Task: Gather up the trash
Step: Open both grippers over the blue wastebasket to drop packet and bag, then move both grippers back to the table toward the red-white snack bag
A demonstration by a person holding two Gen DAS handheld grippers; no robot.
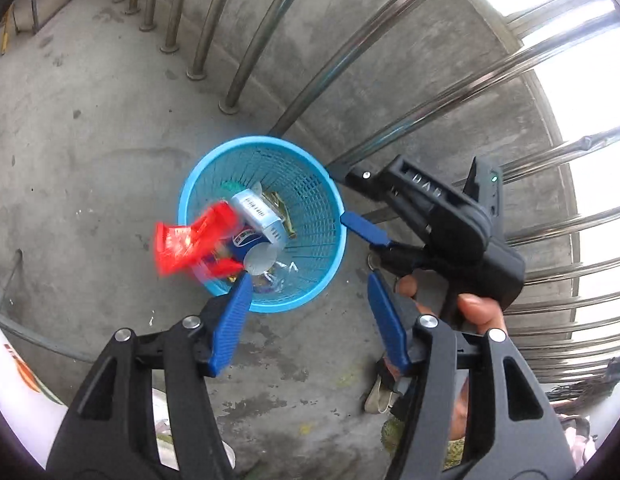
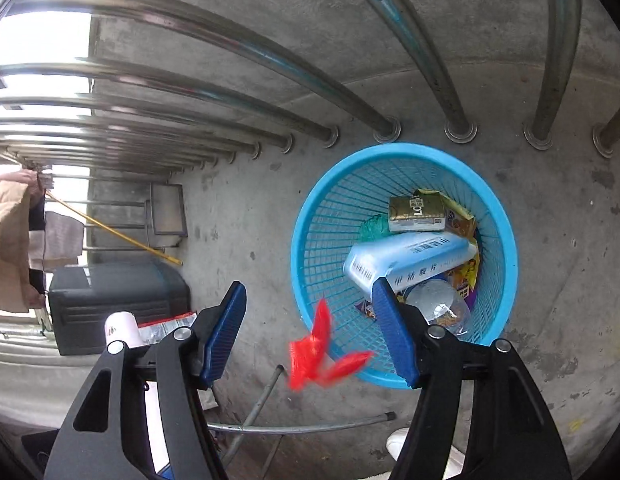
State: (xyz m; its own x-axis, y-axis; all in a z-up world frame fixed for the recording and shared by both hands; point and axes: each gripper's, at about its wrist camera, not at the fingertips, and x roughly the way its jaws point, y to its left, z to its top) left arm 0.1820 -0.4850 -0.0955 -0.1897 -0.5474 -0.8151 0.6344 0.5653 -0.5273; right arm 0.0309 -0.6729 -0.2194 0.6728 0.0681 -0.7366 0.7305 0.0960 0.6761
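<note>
Concrete floor (image 1: pixel 89 140); steel railing (image 2: pixel 229 92) behind blue basket (image 2: pixel 506 240).

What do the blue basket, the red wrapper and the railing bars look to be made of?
Blue basket: likely moulded plastic, matte, with a lattice wall and smooth solid rim. Red wrapper: probably thin plastic film, glossy and crumpled, motion-blurred in mid-air, so uncertain. Railing bars: metal, apparently stainless steel, with bright streaked reflections and round base flanges on the concrete.

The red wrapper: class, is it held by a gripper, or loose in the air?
Loose. The red wrapper is motion-blurred near the blue basket rim, and both the right gripper and left gripper are open, touching nothing.
</note>
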